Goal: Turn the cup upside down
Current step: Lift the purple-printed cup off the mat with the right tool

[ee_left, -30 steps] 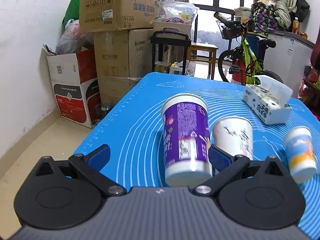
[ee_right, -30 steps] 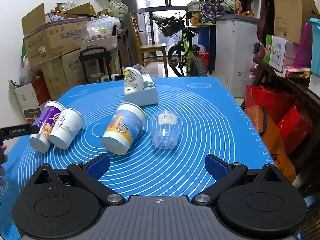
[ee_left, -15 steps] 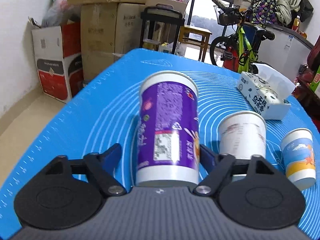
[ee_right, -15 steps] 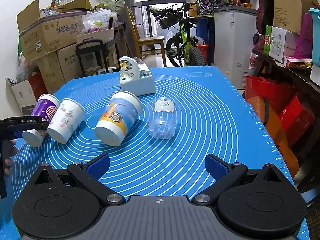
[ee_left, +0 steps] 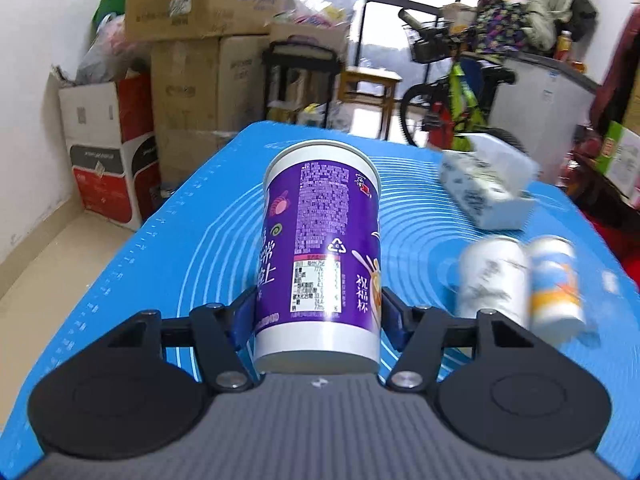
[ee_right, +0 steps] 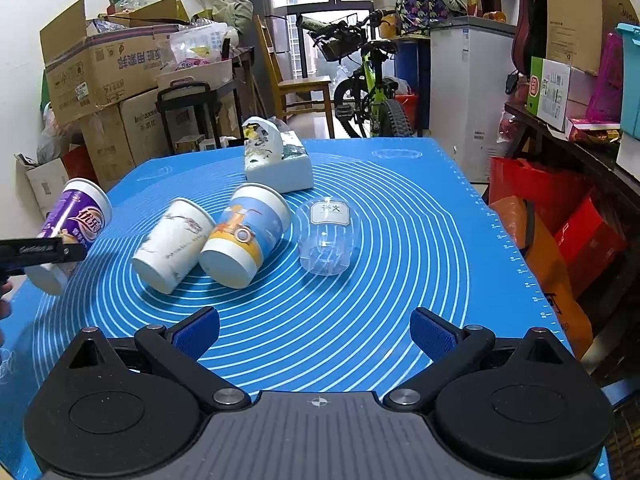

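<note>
Two views, left wrist first. Left hand-held gripper [ee_left: 318, 314] is clamped on the purple printed paper cup [ee_left: 320, 248], blue pads pressing both sides near its white base band. Base faces the camera, rim points away, cup appears lifted off the blue silicone mat [ee_left: 168, 248] covering the worktop. White paper cup with ink drawing [ee_left: 492, 284] and blue-and-orange paper cup [ee_left: 554, 284] lie on their sides to the right, blurred. White tissue box [ee_left: 486, 190] sits further back.

Right wrist view: right hand-held gripper [ee_right: 315, 334] is released, jaws wide apart, nothing between them, hovering over the mat near its front edge. Purple cup [ee_right: 74, 220] shows at far left, tilted, rim up and away, held in the left gripper [ee_right: 44, 250], clear of the mat as far as can be told. White cup [ee_right: 174, 246] and blue-and-orange cup [ee_right: 246, 240] lie side by side, touching or nearly so. Clear plastic cup [ee_right: 326, 236] lies just right of them, tissue box [ee_right: 280, 160] behind.

Judgement on the step: grip is low on the cup, so rim end is free. Roll the wrist until the rim faces straight down, keep squeeze light since thin paper walls will likely buckle. Lower onto a bare patch of mat well apart from the lying cups, rim flat all round before releasing.
</note>
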The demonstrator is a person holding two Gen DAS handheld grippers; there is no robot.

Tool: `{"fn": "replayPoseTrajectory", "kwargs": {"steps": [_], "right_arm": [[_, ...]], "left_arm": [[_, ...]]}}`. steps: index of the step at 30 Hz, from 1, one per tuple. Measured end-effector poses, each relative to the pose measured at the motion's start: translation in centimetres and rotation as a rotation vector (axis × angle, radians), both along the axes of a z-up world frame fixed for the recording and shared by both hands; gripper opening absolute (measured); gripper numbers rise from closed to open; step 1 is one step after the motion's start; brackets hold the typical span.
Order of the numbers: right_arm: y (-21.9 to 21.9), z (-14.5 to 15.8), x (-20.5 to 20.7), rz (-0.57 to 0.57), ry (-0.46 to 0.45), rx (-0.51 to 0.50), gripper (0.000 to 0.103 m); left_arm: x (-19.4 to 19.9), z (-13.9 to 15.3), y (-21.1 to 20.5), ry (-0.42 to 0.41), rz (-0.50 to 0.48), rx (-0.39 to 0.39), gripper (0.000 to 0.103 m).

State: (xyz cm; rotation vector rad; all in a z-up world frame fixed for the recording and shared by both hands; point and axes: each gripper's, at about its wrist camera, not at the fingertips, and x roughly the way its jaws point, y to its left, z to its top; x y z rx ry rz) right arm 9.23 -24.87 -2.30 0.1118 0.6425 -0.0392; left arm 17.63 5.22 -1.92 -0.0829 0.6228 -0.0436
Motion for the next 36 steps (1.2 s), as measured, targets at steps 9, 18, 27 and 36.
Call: {"fn": "replayPoseTrajectory", "kwargs": {"steps": [9, 18, 27, 36], "right_arm": [[0.3, 1.4, -3.8, 0.022, -0.002, -0.016, 0.101], [-0.1, 0.9, -7.3, 0.017, 0.046, -0.018, 0.101], [0.5, 0.2, -7.6, 0.033, 0.074, -0.027, 0.101], [1.4, 0.4, -7.5, 0.063, 0.078, -0.055, 0.101]], "left_arm": [[-8.9, 0.6, -4.7, 0.007, -0.142, -0.018, 0.063], [-10.7, -2.7, -9.1, 0.064, -0.185, -0.028, 0.063], [-11.5, -3.7, -10.1, 0.067, -0.192, -0.001, 0.075], [-12.1, -3.2, -9.3, 0.05, -0.164, -0.002, 0.09]]}}
